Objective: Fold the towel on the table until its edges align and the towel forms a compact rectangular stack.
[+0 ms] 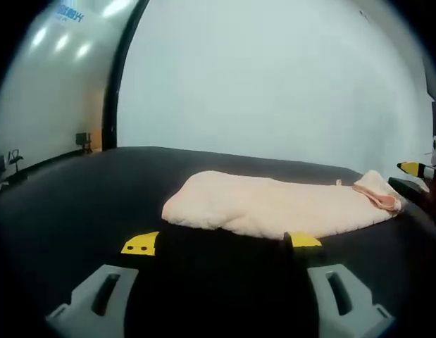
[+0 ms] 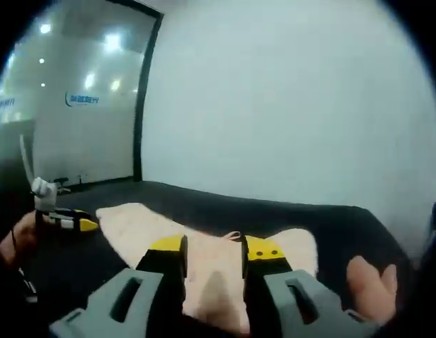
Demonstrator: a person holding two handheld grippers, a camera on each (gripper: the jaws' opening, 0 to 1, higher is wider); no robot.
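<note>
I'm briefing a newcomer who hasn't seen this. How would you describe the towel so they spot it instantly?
Start at the black table in front of the pale wall. The towel lies across it, a soft, pale peach cloth in a long, lumpy heap. It is the one light, fabric thing on that dark surface.

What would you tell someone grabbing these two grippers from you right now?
Left gripper: open, hovering low over the black table, just short of the towel's near edge.
Right gripper: jaws part open over the towel; I cannot tell whether they pinch it.
Towel: pink, lying in a long rumpled strip, one end bunched up.
Done: perhaps a first rough fold.
Left: square the edges and fold it into a compact rectangle.
</note>
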